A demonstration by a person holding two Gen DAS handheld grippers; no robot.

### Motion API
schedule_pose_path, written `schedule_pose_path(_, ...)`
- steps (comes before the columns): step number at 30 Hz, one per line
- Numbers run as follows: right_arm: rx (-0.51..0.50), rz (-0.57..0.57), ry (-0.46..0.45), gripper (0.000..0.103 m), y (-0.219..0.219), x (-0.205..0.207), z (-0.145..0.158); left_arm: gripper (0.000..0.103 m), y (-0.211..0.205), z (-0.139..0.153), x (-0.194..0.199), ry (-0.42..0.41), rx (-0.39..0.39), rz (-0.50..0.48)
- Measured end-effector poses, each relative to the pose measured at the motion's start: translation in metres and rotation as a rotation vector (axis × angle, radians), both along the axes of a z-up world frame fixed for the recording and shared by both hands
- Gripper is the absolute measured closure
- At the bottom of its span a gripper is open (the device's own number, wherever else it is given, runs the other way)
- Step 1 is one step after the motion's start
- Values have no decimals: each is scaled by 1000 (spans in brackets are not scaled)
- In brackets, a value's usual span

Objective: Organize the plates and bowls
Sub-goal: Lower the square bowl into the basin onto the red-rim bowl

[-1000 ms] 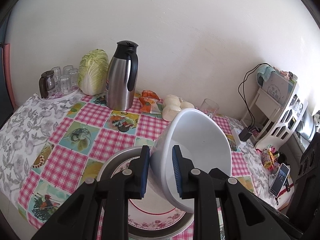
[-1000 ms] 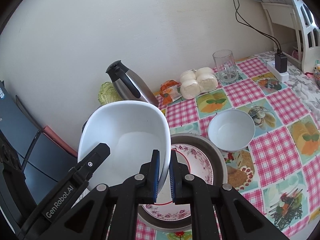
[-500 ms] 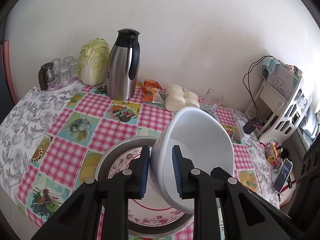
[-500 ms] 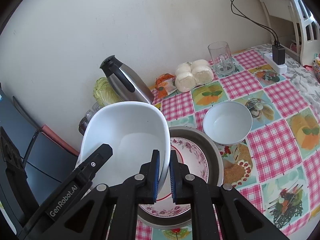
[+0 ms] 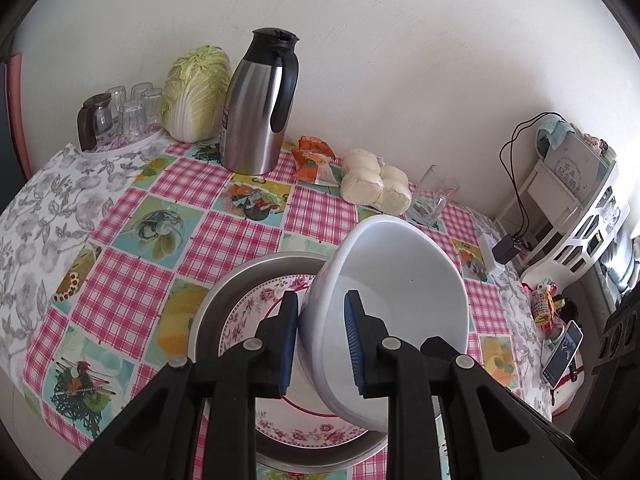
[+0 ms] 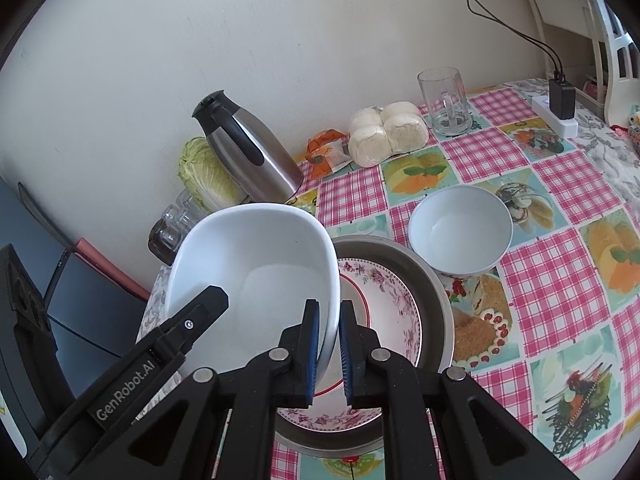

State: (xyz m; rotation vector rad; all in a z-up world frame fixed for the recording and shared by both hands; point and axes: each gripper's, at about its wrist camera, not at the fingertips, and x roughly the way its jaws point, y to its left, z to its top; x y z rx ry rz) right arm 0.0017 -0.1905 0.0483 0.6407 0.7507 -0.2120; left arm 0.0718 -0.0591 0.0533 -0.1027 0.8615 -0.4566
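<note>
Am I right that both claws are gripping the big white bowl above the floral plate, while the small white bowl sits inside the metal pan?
Not quite. The right wrist view shows the small white bowl on the tablecloth beside the metal pan, not inside it. Both the left claw and right claw do grip the big white bowl above the floral plate.

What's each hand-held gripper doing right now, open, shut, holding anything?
Left hand-held gripper: shut on the big bowl's rim.
Right hand-held gripper: shut on the opposite rim of the same bowl.
</note>
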Motion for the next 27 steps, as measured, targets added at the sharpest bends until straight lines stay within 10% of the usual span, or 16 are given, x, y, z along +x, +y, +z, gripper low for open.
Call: schedule_pose_path(27,14,4,81,88,-2,14,-23,79,12,-33,22,159,-64,26)
